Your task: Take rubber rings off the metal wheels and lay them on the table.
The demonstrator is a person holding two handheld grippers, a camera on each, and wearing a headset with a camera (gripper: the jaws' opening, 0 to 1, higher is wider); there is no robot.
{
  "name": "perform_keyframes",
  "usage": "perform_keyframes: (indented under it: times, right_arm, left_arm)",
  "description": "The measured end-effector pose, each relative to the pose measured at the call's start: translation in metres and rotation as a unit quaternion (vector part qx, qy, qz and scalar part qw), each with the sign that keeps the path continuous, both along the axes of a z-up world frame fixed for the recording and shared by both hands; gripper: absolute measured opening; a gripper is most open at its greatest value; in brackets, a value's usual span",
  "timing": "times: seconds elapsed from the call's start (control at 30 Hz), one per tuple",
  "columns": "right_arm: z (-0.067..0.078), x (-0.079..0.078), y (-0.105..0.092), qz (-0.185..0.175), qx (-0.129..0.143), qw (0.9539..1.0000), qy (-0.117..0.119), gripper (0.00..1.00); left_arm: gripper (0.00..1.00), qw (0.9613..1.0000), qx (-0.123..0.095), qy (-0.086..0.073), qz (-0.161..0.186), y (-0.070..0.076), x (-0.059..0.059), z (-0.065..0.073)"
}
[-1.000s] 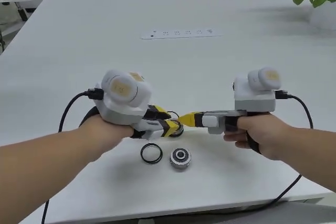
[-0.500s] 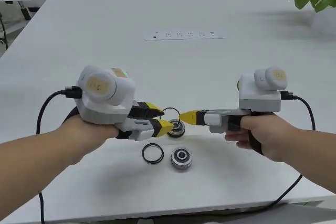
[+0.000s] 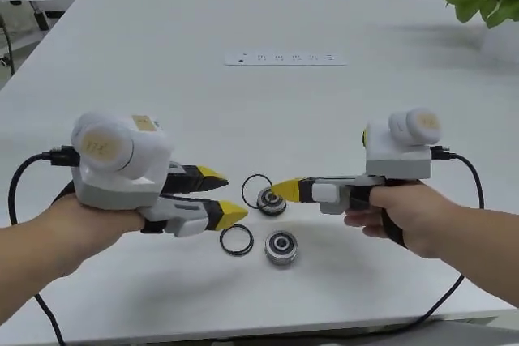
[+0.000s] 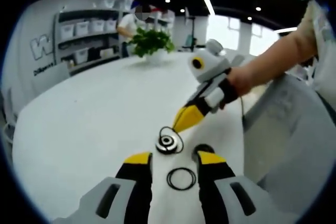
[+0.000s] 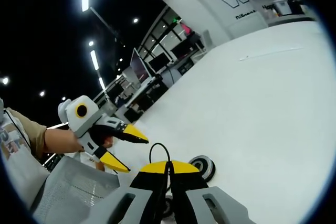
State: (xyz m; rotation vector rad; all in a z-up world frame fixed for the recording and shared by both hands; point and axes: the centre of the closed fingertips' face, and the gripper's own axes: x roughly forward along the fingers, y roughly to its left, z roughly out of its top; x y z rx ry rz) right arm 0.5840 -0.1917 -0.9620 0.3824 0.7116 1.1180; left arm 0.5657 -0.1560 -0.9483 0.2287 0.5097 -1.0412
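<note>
well inside the table (image 3: 243,6) edge, left gripper (image 3: 229,194) gapes wide; right gripper (image 3: 280,190) pinches a rubber ring (image 5: 159,144).

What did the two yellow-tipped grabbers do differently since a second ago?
The left gripper let go of the small round metal wheel and pulled back to the person's left, jaws open. That wheel now sits on the white table. The right gripper, jaws shut, holds the thin black rubber ring just beside it. The other black rubber ring and second metal wheel, nearer the person, stayed where they lay.
</note>
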Motion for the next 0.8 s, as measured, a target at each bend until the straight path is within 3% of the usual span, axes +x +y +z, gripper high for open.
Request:
perform_keyframes:
  times: [0.4,0.8]
  right_arm:
    - [-0.012,-0.016,0.014,0.037,-0.029,0.9989,0.005,0.0]
    - [-0.031,-0.024,0.022,0.067,-0.077,0.9947,0.011,0.0]
  left_arm:
    - [0.44,0.9998,0.016,-0.007,-0.008,0.017,-0.019,-0.005]
    - [0.51,0.9998,0.019,-0.001,0.001,0.031,-0.028,-0.009]
